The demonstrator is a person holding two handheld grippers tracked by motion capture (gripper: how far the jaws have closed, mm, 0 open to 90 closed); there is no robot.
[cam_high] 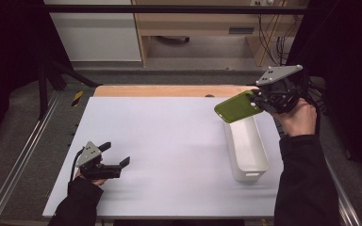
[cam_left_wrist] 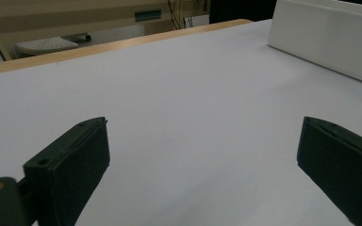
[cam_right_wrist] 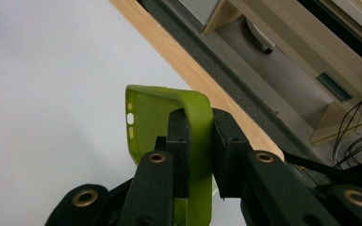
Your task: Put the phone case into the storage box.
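Observation:
A green phone case (cam_high: 238, 108) hangs in the air above the far end of a long white bin (cam_high: 246, 145) at the table's right side. My right gripper (cam_high: 260, 101) is shut on one edge of the case. In the right gripper view both black jaws pinch the green phone case (cam_right_wrist: 143, 120) by its rim, its inside facing left. My left gripper (cam_high: 115, 154) rests low over the white table sheet (cam_high: 169, 141) at the near left. Its jaws stand wide apart, and the left gripper (cam_left_wrist: 202, 150) has nothing between them.
The white bin (cam_left_wrist: 325, 40) lies lengthwise near the right edge, its wall at the upper right in the left gripper view. A wooden strip (cam_high: 169, 90) borders the table's far edge. Metal rails run along both sides. Wooden furniture and cables stand beyond the table.

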